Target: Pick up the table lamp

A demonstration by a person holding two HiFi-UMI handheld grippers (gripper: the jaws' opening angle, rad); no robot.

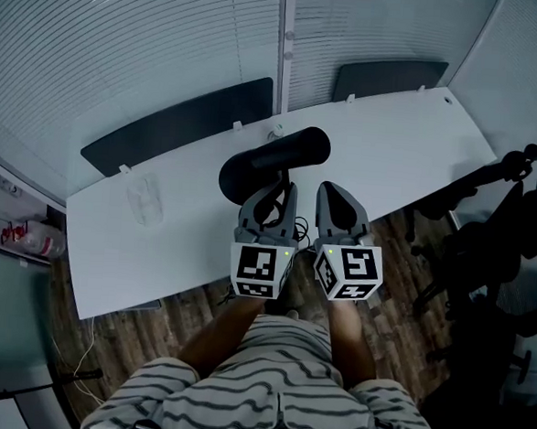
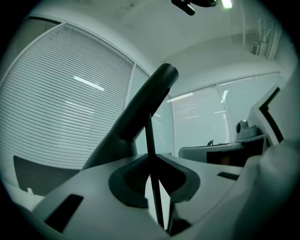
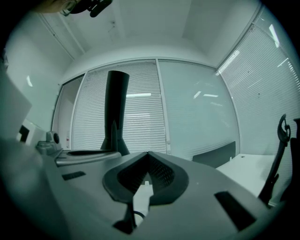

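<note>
The black table lamp [image 1: 296,149] stands over the white table [image 1: 412,127], its round base [image 1: 239,175] just ahead of my left gripper [image 1: 272,195]. In the left gripper view the jaws are shut on the lamp's thin black stem [image 2: 150,136], and the thick lamp arm [image 2: 145,101] slants up and to the right above them. I cannot tell whether the base rests on the table. My right gripper [image 1: 332,197] is beside the left one, apart from the lamp. Its jaws [image 3: 148,157] are shut with nothing between them, and the lamp [image 3: 115,108] rises to their left.
Two dark panels [image 1: 179,120] [image 1: 388,77] stand behind the table against window blinds. Black office chairs [image 1: 496,234] crowd the right side, one showing in the right gripper view [image 3: 279,154]. A faint clear object [image 1: 146,196] lies on the table's left part. A thin cable [image 3: 137,215] runs below the right jaws.
</note>
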